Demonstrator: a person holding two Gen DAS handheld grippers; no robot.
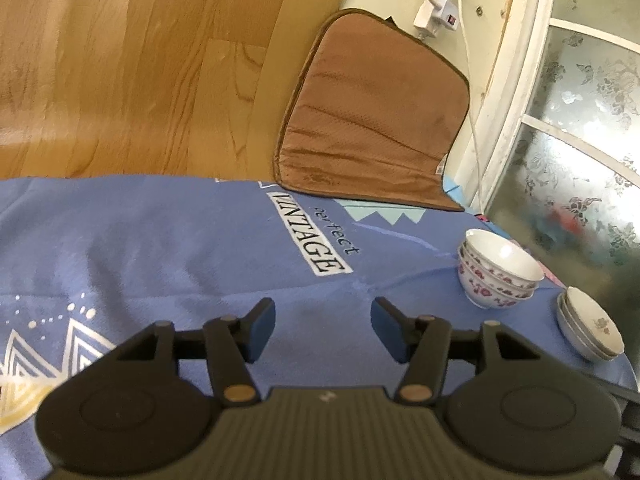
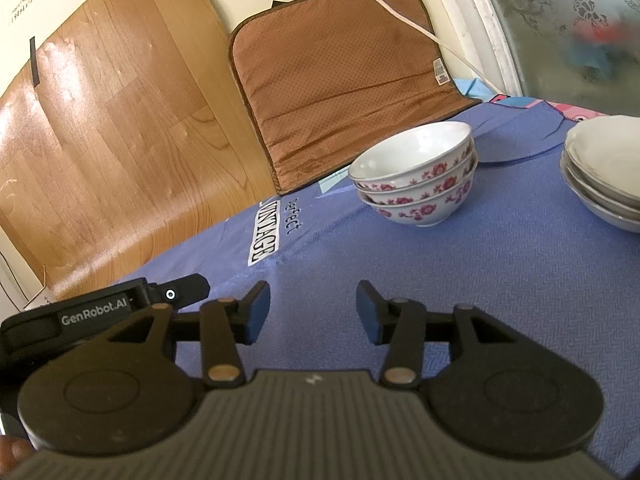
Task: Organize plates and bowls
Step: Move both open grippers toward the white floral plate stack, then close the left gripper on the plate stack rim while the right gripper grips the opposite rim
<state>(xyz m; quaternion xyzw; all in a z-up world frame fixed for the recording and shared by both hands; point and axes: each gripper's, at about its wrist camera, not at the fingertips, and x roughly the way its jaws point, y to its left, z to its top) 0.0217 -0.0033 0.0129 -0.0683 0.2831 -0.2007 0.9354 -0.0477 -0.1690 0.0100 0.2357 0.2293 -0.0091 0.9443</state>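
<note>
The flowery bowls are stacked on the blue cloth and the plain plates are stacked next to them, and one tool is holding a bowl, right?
Not quite. Neither tool holds anything: the left tool and right tool are open and empty, as each wrist view shows. The flowery bowls and plain plates are stacked side by side on the blue cloth.

The bowls (image 2: 416,176) look like shiny, smooth china, white with pink flowers painted on. The plates (image 2: 600,168) are the same glossy white china. The blue tablecloth (image 2: 440,280) is soft, matt cloth with a fine zigzag weave. The brown cushion (image 2: 340,80) is dull cloth with tiny dots and wrinkles. The wood-look sheet (image 2: 120,120) is smooth and a bit shiny. The window glass (image 1: 580,140) is frosted with flower shapes. The right gripper (image 2: 313,312) is matt black plastic with blue pads (image 2: 256,312).
</note>
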